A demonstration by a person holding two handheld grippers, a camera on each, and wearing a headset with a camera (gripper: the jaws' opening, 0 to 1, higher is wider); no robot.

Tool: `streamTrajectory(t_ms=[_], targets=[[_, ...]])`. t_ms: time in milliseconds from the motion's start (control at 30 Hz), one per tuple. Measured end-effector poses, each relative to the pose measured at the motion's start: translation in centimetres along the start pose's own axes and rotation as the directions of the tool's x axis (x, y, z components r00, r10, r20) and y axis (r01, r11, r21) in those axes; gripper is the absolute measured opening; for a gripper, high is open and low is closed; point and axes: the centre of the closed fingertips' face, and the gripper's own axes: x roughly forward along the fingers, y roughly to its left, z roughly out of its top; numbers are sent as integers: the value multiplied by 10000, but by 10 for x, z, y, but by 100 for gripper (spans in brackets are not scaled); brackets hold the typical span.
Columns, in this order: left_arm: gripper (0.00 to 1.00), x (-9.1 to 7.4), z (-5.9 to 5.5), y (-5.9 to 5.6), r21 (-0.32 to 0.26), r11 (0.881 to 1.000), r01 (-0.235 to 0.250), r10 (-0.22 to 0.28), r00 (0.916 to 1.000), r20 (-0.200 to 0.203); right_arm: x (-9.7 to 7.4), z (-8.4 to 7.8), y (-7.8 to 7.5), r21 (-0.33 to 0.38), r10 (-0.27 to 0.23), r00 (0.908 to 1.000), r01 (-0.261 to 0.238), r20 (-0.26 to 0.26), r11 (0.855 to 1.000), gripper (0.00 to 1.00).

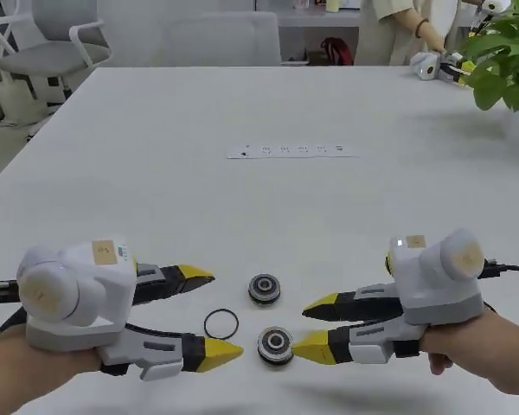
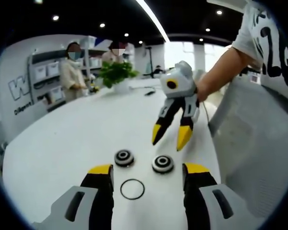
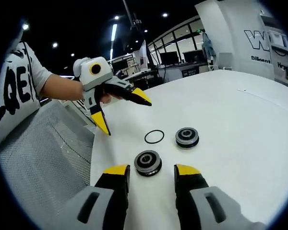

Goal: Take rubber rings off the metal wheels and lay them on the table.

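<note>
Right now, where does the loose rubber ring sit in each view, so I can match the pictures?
Head view: the loose rubber ring lies on the table, lower centre, left of the two metal wheels.
Left gripper view: bottom centre, between the left gripper's jaws.
Right gripper view: mid-frame, left of the farther wheel.
Shared landmark: the two metal wheels beside it.

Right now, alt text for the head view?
Both open, the left gripper and right gripper flank two metal wheels, far wheel and near wheel, plus a loose black rubber ring lying on the white table.
</note>
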Motion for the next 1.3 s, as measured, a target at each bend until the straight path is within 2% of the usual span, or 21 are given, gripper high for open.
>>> streamTrajectory(t_ms=[600,1300], targets=[[47,23,-15,-11,-424,9975,564,-579,9977,-357,14,-14,3,-448,192,9990,-210,-404,9988,27],[29,46,-17,-24,-380,9919,1213,-1233,9908,-553,18,-17,1,-731,274,9989,-302,-380,9969,20]])
